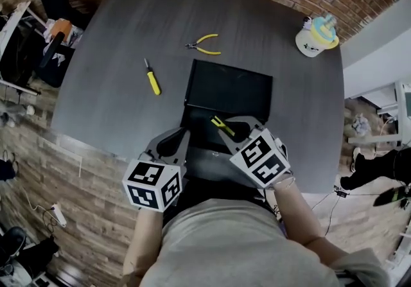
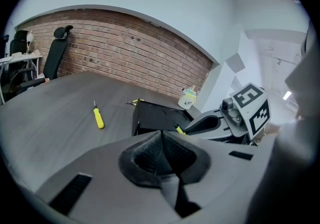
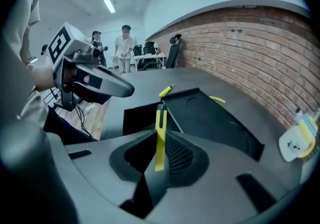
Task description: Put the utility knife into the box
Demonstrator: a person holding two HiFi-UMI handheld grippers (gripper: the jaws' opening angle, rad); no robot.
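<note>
In the head view, the right tongs (image 1: 228, 131) hold the yellow utility knife (image 1: 219, 124) over the open black box (image 1: 228, 90) on the table (image 1: 115, 86), with the left tongs (image 1: 182, 133) just beside them. The left gripper view shows its jaws pressed together on nothing. The right gripper view shows its jaws pinching the utility knife.

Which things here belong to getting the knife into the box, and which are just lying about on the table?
In the job:
utility knife, clamped in the right gripper
open black box, just beyond it

Lying about:
yellow pliers, behind the box
yellow screwdriver, to the box's left
small white-and-yellow object, at the far right corner of the table
</note>
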